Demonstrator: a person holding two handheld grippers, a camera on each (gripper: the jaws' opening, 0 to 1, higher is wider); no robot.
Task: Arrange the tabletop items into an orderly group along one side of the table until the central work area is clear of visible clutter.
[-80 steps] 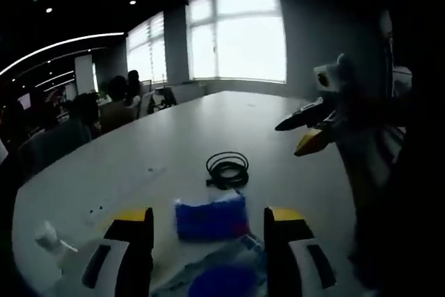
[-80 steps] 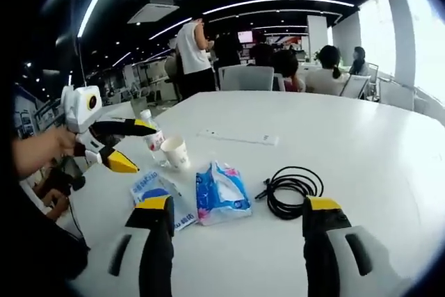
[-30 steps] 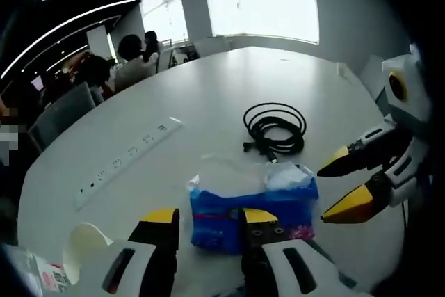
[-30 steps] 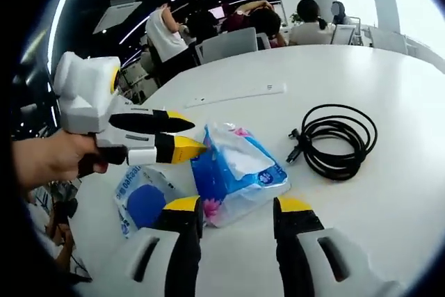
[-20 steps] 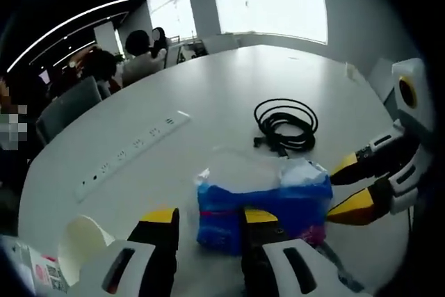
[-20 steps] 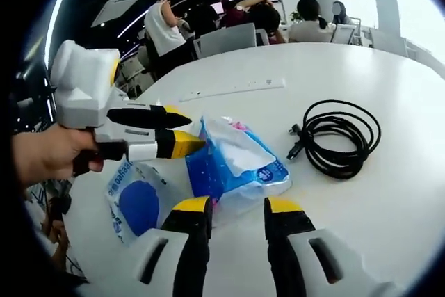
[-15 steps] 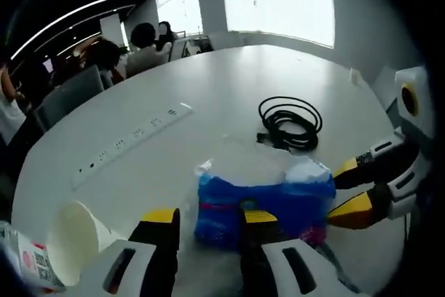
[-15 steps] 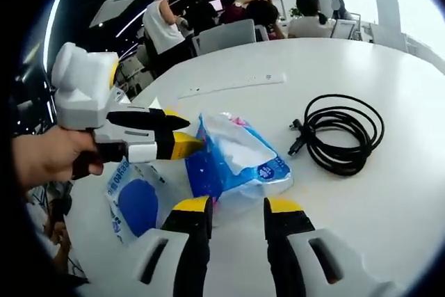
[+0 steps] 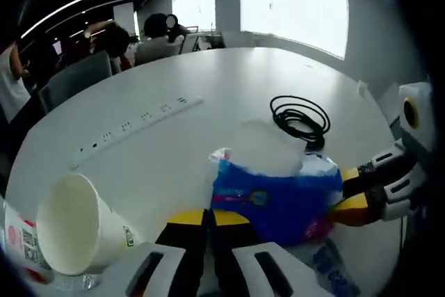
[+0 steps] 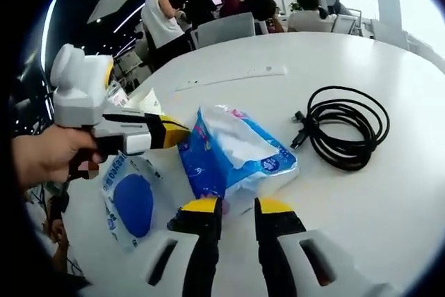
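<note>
A blue tissue pack [image 9: 278,203] [image 10: 233,154] with white tissue at its top lies on the white table [image 9: 229,67] [image 10: 389,227]. My left gripper [image 9: 211,219] [image 10: 182,132] is shut on one end of the pack. My right gripper [image 10: 237,208] [image 9: 348,193] is pinched on the opposite end, with the plastic wrap between its narrow jaws. A black coiled cable [image 9: 299,119] [image 10: 348,133] lies just past the pack. A flat blue wipes packet [image 10: 128,199] [image 9: 334,269] rests beside the pack, under the left gripper.
A white paper cup [image 9: 76,224] lies on its side next to a small bottle [image 9: 17,241] at the table's edge. A white power strip [image 9: 132,126] [image 10: 233,78] stretches across the middle. Seated people and chairs [image 10: 229,33] line the far side.
Both grippers have closed down from half open onto opposite ends of the tissue pack. The left gripper view has swung, bringing the cup closer.
</note>
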